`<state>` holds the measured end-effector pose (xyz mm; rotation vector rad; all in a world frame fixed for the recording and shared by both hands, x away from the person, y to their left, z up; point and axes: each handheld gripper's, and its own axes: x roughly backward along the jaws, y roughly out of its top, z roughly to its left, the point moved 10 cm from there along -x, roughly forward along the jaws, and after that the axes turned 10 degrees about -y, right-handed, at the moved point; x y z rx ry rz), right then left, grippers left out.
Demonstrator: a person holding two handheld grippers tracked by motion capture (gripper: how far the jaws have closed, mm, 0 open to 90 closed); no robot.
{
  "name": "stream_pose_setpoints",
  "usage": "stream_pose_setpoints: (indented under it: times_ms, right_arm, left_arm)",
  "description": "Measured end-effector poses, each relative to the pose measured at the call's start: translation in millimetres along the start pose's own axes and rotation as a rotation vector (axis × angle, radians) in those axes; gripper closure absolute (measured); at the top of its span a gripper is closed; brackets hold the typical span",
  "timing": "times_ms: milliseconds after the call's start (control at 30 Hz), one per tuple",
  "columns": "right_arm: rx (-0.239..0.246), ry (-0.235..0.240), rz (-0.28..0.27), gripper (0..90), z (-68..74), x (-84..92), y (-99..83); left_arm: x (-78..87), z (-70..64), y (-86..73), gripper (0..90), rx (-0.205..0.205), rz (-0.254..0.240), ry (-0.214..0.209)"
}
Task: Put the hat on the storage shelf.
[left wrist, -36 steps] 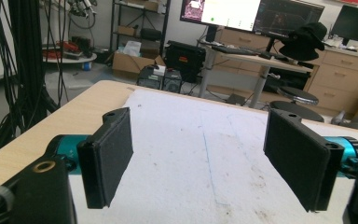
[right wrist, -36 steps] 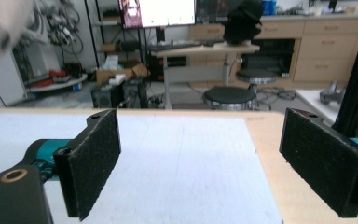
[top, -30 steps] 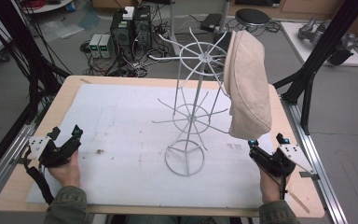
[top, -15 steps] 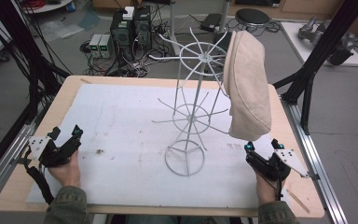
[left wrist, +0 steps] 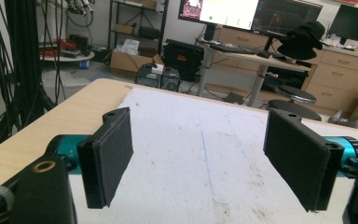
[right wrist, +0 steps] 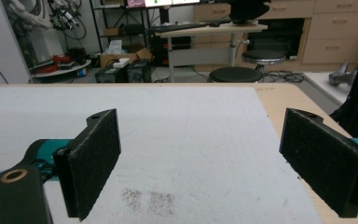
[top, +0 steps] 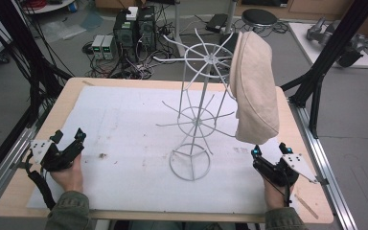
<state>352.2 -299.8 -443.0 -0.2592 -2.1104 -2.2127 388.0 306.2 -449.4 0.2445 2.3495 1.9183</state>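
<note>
A wooden table (top: 24,191) covered by a white mat (top: 124,124) carries a white wire rack (top: 196,115) standing upright near its centre. A beige cap (top: 255,91) hangs on the rack's upper spokes at about two o'clock from the rack's base. At five o'clock from the cap, just below its lower edge but apart from it, the right gripper (top: 270,154) rests low over the mat, jaws spread wide with nothing between them. At eight o'clock from the rack, well apart, the left gripper (top: 69,139) sits near the table's edge, jaws likewise parted and empty.
</note>
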Motion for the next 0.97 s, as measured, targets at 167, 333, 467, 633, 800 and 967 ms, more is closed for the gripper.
stream_pose_setpoints:
  times_ms: [167,333,467,633,800,967]
  right_arm:
    - [0.001,0.012,0.000,11.6,1.2,0.0,-1.0]
    - [-0.005,0.015,0.004,11.6,0.5,0.2,-1.8]
    - [-0.009,0.020,0.009,11.6,0.8,-0.2,-2.4]
    - [-0.013,0.032,0.020,11.5,2.4,0.0,-3.6]
    - [-0.004,0.039,0.023,11.5,3.6,-0.9,-4.4]
    - [-0.006,0.040,0.023,11.5,3.6,-0.8,-4.3]
  left_arm:
    - [-0.5,1.3,0.3,24.1,0.006,-0.006,0.006]
    - [-0.8,1.2,0.1,24.1,0.008,-0.006,0.005]
    - [-1.1,2.0,-1.1,24.3,0.008,0.002,0.006]
    - [-1.2,1.8,-0.9,24.3,0.006,0.001,0.005]
    - [-1.1,1.7,-0.5,24.2,0.004,-0.001,0.006]
    - [-1.5,1.9,-0.6,24.2,0.003,-0.001,0.006]
